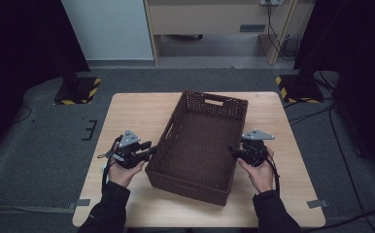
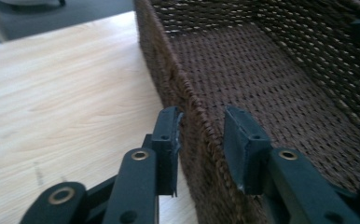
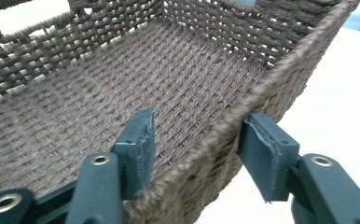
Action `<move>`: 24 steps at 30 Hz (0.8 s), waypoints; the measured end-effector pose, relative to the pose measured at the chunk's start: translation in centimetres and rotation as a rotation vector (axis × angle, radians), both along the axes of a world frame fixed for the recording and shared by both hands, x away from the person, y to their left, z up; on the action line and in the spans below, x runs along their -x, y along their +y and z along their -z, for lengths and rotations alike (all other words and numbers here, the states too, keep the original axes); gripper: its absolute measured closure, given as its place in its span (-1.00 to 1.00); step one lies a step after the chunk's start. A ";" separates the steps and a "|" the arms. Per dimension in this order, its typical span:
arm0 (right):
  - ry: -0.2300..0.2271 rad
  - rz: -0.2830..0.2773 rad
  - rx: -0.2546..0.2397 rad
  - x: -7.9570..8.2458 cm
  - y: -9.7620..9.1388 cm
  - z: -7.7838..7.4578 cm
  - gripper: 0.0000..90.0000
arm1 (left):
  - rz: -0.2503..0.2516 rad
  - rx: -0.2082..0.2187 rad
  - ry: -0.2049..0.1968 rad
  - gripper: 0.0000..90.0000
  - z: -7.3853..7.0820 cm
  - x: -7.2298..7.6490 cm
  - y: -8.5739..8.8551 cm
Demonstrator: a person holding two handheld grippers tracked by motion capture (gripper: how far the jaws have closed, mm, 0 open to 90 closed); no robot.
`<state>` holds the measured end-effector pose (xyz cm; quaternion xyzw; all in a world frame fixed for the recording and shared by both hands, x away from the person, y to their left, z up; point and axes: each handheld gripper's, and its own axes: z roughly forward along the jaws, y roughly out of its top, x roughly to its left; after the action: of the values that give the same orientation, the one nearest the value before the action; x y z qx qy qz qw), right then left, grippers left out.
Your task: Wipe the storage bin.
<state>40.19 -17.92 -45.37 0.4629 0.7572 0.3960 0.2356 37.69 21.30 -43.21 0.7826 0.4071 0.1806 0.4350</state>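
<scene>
1. While both hands are bracketing the basket [image 1: 197, 145], it is sitting mid-table [image 1: 137, 111], skewed, near end toward 6 o'clock and far end swinging to about 1 o'clock.
2. Left gripper [image 1: 150, 148] is coming in from 9 o'clock, right gripper [image 1: 234, 151] from 3 o'clock; each is straddling a long side wall, likely setting up a two-handed lift or shift.
3. Left gripper [image 2: 201, 140] view: jaws are standing apart with the rim between them; outer pad [image 2: 168, 144] is sitting just beside or grazing the weave, inner pad is clear. Not clamping.
4. Right gripper [image 3: 197, 144] view: jaws are standing apart astride the rim, gaps showing on both sides. Not clamping either.
5. High view is giving what the gripper views aren't: basket skew, both hands opposite each other, the handle cut-out at 12 o'clock.
6. Gripper views are giving the pad-to-rim gaps, which the high view is blurring into dark shapes, plus the empty woven floor.
</scene>
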 end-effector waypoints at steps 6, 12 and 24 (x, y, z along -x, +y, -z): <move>-0.006 0.013 -0.015 0.2 -0.2 -0.3 -0.08 | 0.006 -0.033 0.008 0.66 0.4 0.4 -0.9; -0.026 0.015 0.010 1.1 0.4 -1.0 -0.16 | -0.006 -0.015 0.004 0.66 0.7 1.2 -1.0; 0.023 0.019 0.055 0.7 0.4 -0.2 0.07 | 0.001 -0.036 -0.048 0.32 0.2 1.1 -1.3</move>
<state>39.53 -17.50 -45.21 0.4679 0.7661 0.3673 0.2432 36.61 20.03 -43.37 0.7858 0.3931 0.2063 0.4306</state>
